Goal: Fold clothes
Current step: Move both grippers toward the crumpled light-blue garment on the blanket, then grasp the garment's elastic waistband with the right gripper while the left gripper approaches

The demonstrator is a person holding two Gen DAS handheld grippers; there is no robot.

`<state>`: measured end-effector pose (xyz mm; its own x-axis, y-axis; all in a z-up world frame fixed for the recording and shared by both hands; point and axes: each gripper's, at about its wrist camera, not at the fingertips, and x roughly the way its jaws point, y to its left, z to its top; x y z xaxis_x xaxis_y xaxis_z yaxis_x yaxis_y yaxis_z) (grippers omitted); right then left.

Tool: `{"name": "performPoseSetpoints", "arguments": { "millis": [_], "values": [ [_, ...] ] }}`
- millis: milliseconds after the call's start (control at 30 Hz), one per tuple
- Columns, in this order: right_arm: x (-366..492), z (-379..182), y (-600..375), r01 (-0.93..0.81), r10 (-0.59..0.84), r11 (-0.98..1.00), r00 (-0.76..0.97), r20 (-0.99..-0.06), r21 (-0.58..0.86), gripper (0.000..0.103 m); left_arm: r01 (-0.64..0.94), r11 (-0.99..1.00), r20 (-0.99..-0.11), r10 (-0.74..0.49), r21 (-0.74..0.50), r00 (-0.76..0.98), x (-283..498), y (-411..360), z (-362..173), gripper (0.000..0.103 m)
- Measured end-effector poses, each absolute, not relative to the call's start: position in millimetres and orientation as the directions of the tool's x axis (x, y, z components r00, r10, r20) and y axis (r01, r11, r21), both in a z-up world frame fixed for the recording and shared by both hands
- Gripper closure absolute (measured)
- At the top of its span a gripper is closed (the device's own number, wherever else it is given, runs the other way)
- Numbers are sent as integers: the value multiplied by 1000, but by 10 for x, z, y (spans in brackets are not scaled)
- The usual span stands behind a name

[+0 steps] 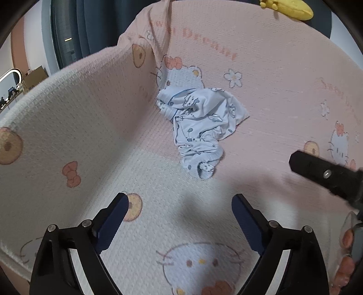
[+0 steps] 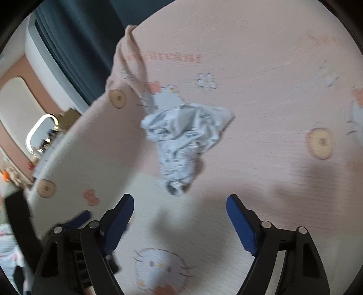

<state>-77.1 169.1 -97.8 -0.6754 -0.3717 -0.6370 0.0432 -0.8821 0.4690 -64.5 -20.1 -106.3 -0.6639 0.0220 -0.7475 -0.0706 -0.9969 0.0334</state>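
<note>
Crumpled pale blue printed garment [image 1: 199, 129] lying on a pink and white cartoon-cat blanket [image 1: 272, 68], at about 12 o'clock beyond both sets of fingers. Left hand-held gripper [image 1: 180, 217] wide open, holding nothing. Right hand-held gripper [image 2: 180, 217] likewise wide open and empty. Yellow toy [image 1: 288, 9] at 1 o'clock, far edge.

I'm in a bedroom at home. A bed's pink cartoon-cat blanket [image 1: 261, 68] lies below me. Dark curtains [image 1: 95, 25] hang behind it.
</note>
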Motion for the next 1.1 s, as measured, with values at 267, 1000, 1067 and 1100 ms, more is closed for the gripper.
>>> {"name": "performPoseSetpoints", "arguments": {
  "millis": [267, 1000, 1067, 1100],
  "values": [
    [-1214, -1188, 1659, 68, -466, -822, -649, -601, 565, 77, -128, -992, -743, 96, -14, -662, -942, -167, -1327, 29],
    [-1691, -2235, 1795, -40, -659, -591, -551, -511, 806, 63, -110, -985, -814, 170, -131, -555, -1601, -52, -1984, 29],
    [-1741, -2271, 1811, -56, -676, -556, -550, -490, 830, 63, -124, -985, -808, 167, -118, -564, -1625, 4, -2000, 29],
    [-1765, -2293, 1830, -64, -684, -532, -554, -473, 844, 63, -133, -986, -803, 162, -104, -574, -1630, 38, -2002, 29]
  ]
}}
